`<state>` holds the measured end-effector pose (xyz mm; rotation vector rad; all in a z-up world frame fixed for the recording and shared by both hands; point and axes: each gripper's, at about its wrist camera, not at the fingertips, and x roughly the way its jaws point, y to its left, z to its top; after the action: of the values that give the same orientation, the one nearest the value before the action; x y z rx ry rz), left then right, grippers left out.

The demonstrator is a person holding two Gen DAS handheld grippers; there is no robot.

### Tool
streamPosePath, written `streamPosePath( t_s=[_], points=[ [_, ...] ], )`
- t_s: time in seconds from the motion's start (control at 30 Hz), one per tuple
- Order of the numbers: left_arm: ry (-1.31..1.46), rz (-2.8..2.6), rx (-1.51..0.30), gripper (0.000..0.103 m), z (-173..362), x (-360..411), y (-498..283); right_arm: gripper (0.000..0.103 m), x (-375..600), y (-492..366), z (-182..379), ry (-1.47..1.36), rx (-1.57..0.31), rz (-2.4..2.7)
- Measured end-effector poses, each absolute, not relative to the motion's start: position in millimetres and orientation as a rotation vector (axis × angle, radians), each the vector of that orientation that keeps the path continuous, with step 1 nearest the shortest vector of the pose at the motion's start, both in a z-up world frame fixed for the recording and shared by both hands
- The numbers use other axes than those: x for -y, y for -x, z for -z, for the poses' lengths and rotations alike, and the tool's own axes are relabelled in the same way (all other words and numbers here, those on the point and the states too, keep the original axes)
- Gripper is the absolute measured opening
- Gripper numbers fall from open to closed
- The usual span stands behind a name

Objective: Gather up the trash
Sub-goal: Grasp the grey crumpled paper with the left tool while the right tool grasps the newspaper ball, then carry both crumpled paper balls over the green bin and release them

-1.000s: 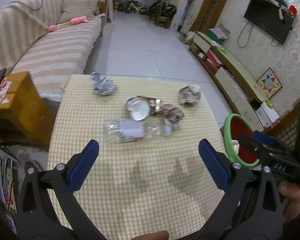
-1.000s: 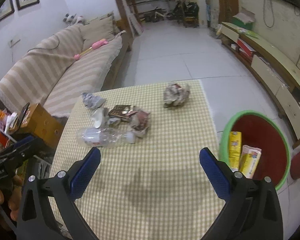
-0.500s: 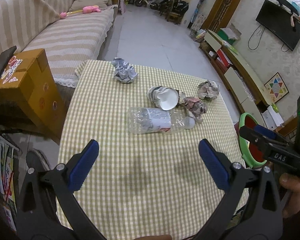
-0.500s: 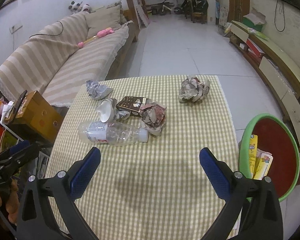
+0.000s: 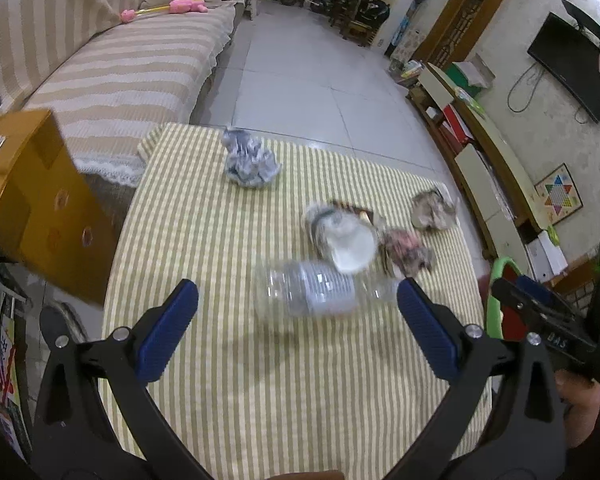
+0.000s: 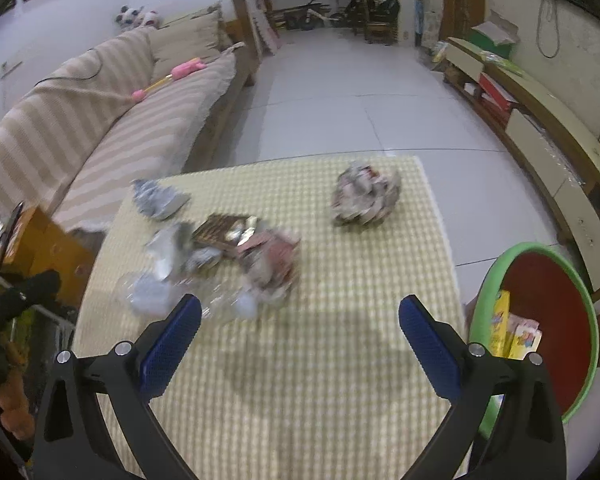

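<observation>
Closing on the table since a second ago, the left gripper (image 5: 298, 324), fingers spread and empty, now frames the crushed plastic bottle (image 5: 320, 292); the right gripper (image 6: 300, 332), equally spread, hovers short of it, the red bin (image 6: 540, 320) waiting alongside.

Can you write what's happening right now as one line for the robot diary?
left gripper: open, above plastic bottle | right gripper: open, empty | bin: beside table
</observation>
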<state>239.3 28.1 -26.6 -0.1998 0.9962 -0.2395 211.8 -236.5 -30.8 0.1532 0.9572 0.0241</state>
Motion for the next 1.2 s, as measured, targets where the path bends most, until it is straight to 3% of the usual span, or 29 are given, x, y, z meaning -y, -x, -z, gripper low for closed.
streamPosePath(
  t_s=[0.77, 0.83, 0.87, 0.9, 0.97, 1.07, 1.2],
  points=[
    [0.099, 0.181, -1.158, 0.097, 121.6, -32.1, -414.8, 0.094, 289.1, -366.2, 122.5, -0.215, -1.085, 0.107],
    [0.098, 0.184, -1.161, 0.087, 126.0, -30.5, -418.1, 0.085, 287.1, -367.7, 126.3, -0.21, -1.092, 0.106],
    [0.106, 0.189, -1.165, 0.076, 127.8, -30.7, -418.9, 0.072, 286.7, -368.2, 128.1, -0.206, -1.098, 0.11],
    [0.125, 0.205, -1.167, 0.066, 129.1, -31.3, -419.0, 0.066, 286.8, -368.0, 129.2, -0.209, -1.104, 0.108],
    [0.122, 0.218, -1.158, 0.056, 127.5, -29.7, -416.9, 0.058, 286.7, -365.4, 128.1, -0.205, -1.095, 0.109],
    [0.095, 0.225, -1.137, 0.049, 121.4, -27.9, -409.2, 0.05, 283.4, -360.7, 124.5, -0.203, -1.091, 0.089],
    [0.082, 0.21, -1.102, 0.047, 107.2, -34.6, -395.8, 0.049, 281.3, -347.4, 112.3, -0.198, -1.08, 0.073]
  ],
)
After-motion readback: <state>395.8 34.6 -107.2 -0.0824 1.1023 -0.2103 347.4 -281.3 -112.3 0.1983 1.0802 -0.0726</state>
